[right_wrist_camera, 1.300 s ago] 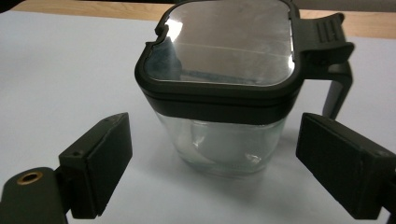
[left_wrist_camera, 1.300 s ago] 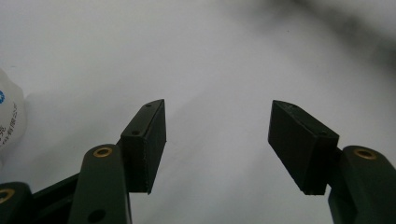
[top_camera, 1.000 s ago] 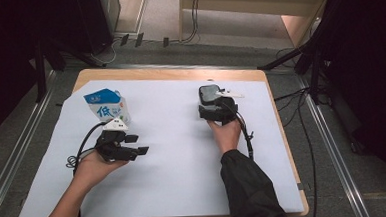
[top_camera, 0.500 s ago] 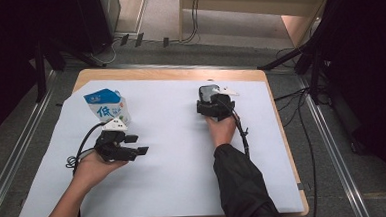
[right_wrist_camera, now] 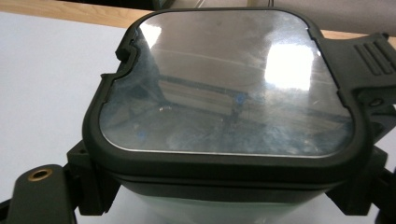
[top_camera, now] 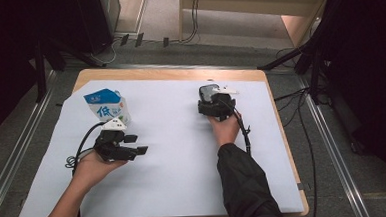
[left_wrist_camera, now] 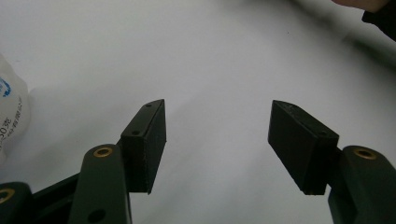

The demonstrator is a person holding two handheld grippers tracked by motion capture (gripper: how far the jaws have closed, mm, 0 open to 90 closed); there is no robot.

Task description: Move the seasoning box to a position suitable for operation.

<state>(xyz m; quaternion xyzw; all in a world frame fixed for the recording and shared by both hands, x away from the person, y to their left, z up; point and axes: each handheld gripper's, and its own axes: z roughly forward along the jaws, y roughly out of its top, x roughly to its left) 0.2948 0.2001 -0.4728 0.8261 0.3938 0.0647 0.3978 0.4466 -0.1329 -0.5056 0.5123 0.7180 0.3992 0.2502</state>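
Observation:
A blue and white milk carton (top_camera: 107, 107) stands at the left of the white sheet, and its white edge (left_wrist_camera: 9, 121) shows in the left gripper view. My left gripper (top_camera: 138, 144) lies just in front of the carton, to its right and apart from it. Its jaws (left_wrist_camera: 217, 135) stand open over bare paper. At the far right, my right gripper (top_camera: 209, 98) is shut on a dark-rimmed container (top_camera: 207, 92) with a clear lid (right_wrist_camera: 224, 84). The jaws (right_wrist_camera: 222, 196) press on the container's two sides.
A white sheet (top_camera: 183, 159) covers a wooden table (top_camera: 179, 74) whose edge shows at the back. Cables trail from both grippers across the sheet. Metal rails (top_camera: 13, 163) run along the floor on both sides of the table.
The right forearm has shifted slightly while its gripper stays around the container. The left hand and the carton have not moved.

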